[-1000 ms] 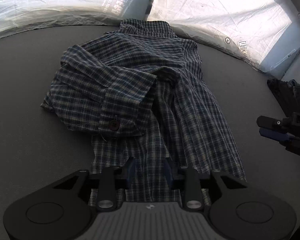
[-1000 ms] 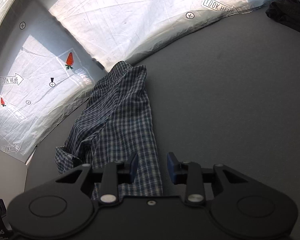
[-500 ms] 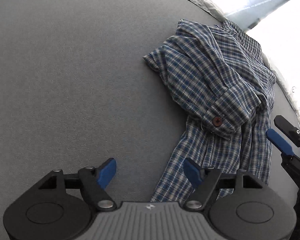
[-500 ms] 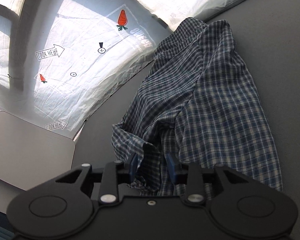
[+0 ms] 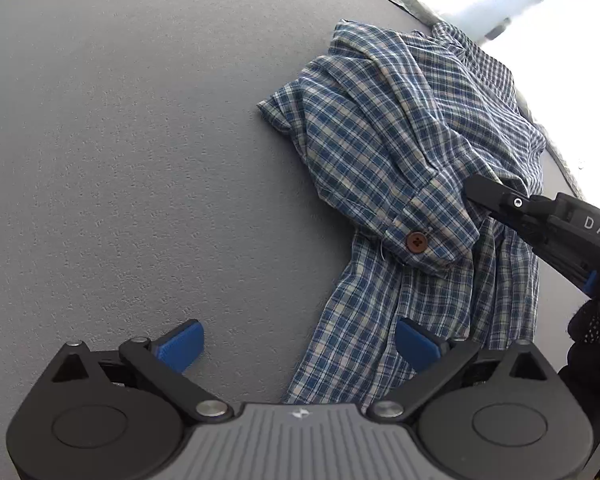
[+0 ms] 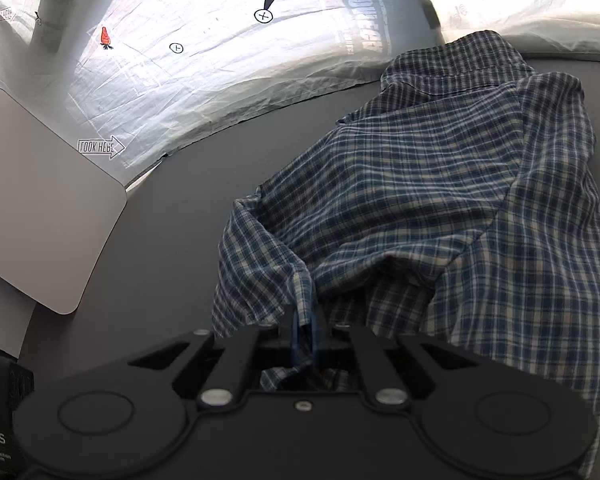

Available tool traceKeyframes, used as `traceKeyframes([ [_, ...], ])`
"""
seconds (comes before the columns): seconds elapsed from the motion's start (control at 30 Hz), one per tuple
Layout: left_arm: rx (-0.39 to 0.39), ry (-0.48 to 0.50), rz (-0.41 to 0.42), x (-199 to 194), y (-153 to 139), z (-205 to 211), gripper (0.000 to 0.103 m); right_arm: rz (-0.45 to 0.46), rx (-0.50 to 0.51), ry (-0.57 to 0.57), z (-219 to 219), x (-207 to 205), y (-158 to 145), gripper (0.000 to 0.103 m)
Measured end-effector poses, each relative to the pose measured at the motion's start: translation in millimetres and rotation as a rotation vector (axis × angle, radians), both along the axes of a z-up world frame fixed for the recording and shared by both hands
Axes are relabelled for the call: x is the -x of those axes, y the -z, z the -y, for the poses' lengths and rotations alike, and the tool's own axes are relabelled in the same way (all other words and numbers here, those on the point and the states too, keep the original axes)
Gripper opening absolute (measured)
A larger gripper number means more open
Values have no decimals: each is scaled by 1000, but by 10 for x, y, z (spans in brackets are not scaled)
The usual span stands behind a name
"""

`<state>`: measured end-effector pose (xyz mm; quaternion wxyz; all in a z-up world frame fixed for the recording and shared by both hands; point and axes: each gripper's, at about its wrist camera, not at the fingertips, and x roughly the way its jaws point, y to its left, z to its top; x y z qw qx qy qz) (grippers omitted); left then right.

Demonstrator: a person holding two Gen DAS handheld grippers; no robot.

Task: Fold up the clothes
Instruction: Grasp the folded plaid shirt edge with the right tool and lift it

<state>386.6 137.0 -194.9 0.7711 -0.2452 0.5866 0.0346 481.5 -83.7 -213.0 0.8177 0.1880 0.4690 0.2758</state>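
Right wrist view: your right tool (image 6: 304,330) has clenched on a fold of the plaid shirt (image 6: 440,200) (a second ago it was parted) — your left tool (image 5: 296,346) now gapes, released. Shirt lies bunched on the grey bench (image 5: 120,140) — ready for respreading.

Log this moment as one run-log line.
left hand-held gripper: open, empty | right hand-held gripper: shut on plaid shirt | shirt: crumpled

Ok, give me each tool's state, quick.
Left tool: open, holding nothing, over the plaid shirt's hem.
Right tool: shut on a shirt fold.
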Motion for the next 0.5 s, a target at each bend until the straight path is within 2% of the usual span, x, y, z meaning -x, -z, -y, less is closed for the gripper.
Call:
traceKeyframes([
  [0.07, -24, 8, 2, 24, -12, 21, 100, -23, -100, 71, 158, 104, -52, 2],
  [0.2, -102, 24, 6, 137, -76, 61, 100, -44, -227, 201, 482, 421, -194, 2],
  [0.5, -91, 54, 20, 628, -202, 253, 100, -147, -499, 462, 1199, 1353, -167, 2],
])
